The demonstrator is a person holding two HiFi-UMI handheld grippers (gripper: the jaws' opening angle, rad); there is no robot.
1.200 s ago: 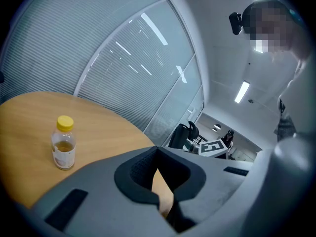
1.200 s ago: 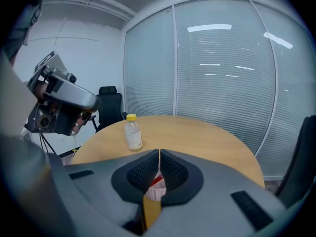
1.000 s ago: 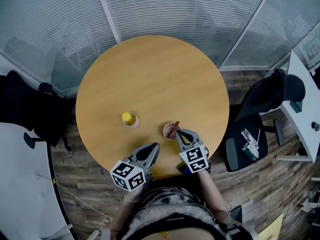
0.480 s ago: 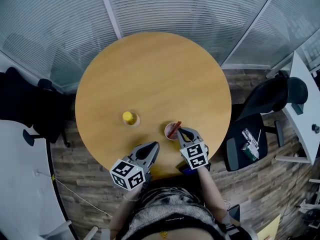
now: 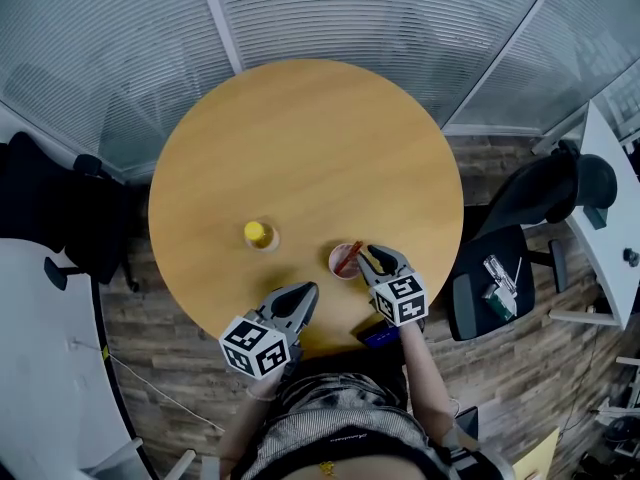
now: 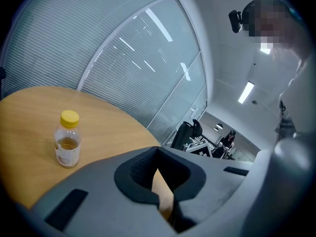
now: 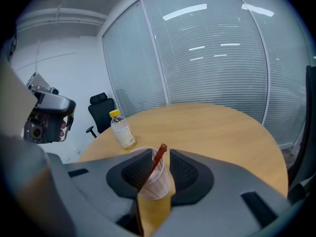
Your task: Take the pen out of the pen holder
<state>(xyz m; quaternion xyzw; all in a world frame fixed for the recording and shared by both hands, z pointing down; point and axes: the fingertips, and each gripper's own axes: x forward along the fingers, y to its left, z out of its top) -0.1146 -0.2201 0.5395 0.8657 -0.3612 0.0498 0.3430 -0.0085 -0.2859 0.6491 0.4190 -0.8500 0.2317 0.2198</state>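
Observation:
A clear plastic cup [image 5: 340,265] serves as pen holder near the front right of the round wooden table [image 5: 300,138]. A red pen [image 5: 350,255] leans in it. My right gripper [image 5: 373,258] sits just right of the cup, its jaws opening. In the right gripper view the cup [image 7: 157,184] and pen [image 7: 158,158] show through the gap just ahead of the right gripper [image 7: 159,171], with no pad pressing on them. My left gripper [image 5: 300,302] hovers over the table's front edge, shut and empty; the left gripper [image 6: 159,177] points past a bottle.
A small yellow-capped bottle [image 5: 258,235] stands left of the cup; the bottle [image 6: 67,139] is upright. Black office chairs stand at right [image 5: 540,193] and left [image 5: 60,218]. A white desk [image 5: 610,218] is at far right. Glass walls with blinds ring the far side.
My right gripper has shifted slightly right and rolled, and its jaws have parted beside the cup. The pen stays in the cup. The left gripper has not moved.

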